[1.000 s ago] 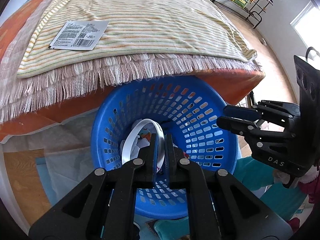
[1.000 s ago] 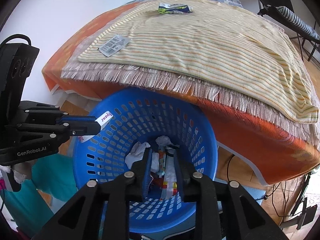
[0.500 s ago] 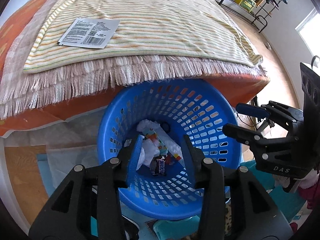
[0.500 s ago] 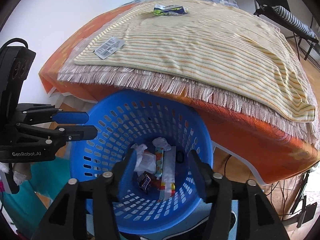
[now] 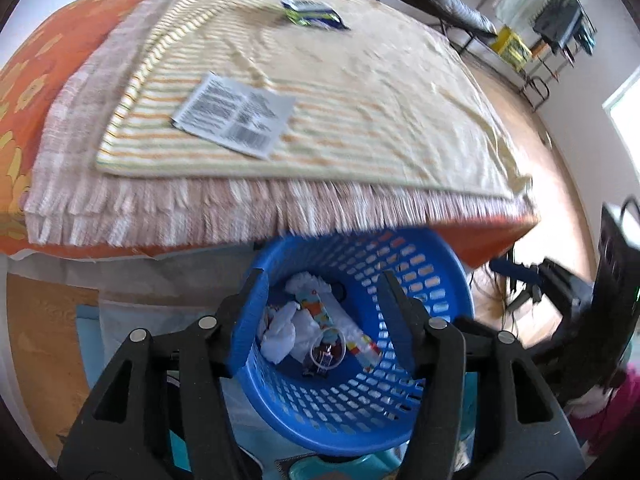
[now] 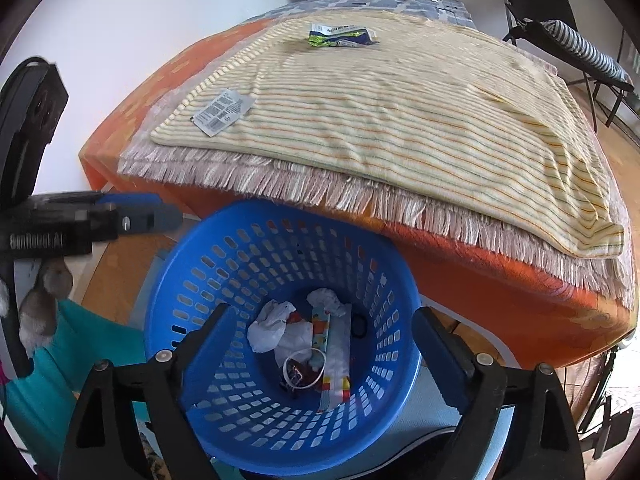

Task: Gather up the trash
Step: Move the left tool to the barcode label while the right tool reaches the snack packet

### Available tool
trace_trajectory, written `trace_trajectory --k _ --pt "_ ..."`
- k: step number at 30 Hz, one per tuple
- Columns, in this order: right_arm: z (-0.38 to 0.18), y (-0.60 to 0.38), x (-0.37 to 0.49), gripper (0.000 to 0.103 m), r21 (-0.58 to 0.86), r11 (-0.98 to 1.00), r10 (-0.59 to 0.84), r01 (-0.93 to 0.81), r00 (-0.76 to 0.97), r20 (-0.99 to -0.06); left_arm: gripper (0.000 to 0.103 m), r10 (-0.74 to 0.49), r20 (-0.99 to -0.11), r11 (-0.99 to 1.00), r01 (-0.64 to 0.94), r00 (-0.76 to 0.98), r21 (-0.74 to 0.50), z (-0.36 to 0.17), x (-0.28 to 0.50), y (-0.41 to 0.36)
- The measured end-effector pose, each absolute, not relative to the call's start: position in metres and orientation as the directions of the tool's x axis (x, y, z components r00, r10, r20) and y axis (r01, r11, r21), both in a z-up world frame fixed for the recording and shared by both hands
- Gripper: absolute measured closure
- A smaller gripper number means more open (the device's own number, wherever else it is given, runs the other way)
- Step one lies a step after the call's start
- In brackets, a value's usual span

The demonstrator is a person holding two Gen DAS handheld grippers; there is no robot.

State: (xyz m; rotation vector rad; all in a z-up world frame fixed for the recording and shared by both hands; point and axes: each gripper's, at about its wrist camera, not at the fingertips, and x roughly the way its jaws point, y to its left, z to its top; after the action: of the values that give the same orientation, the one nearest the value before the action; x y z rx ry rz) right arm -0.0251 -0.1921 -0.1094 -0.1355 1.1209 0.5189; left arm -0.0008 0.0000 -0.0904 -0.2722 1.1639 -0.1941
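While both tools hang above the blue basket (image 6: 256, 264), each stands released with its fingers spread wide and nothing between them. The left hand-held gripper (image 5: 320, 312) frames the basket's inside in its own view, and its blue-padded tip shows at the left edge of the right wrist view (image 6: 148, 216), just beside the basket's rim. The right hand-held gripper (image 6: 320, 344) likewise straddles the basket's well.

Collected trash lies on the basket floor, below and between the spread fingers: crumpled white paper (image 6: 268, 326), a long colourful wrapper (image 6: 334, 360), a thin white ring (image 6: 302, 368) and a small dark wrapper, which the ring partly surrounds.

Two pieces lie on the bed, well apart from both grippers. A white label with a barcode (image 6: 222, 112) lies flat near the left corner of the striped blanket (image 6: 420, 112). A green and blue packet (image 6: 340, 36) lies farther back on the same blanket, toward the wall. The blanket's fringe (image 6: 320, 196) overhangs the orange bedcover (image 6: 480, 280) just behind the basket's far rim. The left view is motion-blurred.
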Motion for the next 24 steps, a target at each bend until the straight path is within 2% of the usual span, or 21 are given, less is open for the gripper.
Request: trace_trajectory --k 11,24 --pt "-0.093 -0.191 -0.019 0.012 0.150 0.869 0.367 -0.471 0.412 -0.834 0.045 -0.300 -0.855 0.909 -0.145 0.422 -0.391 -0.074 0.047 0.049" --pt "-0.077 -0.194 -0.001 0.012 0.163 0.881 0.373 -0.443 0.441 -0.817 0.045 -0.339 -0.867 0.873 -0.221 0.366 -0.435 -0.095 0.097 0.063"
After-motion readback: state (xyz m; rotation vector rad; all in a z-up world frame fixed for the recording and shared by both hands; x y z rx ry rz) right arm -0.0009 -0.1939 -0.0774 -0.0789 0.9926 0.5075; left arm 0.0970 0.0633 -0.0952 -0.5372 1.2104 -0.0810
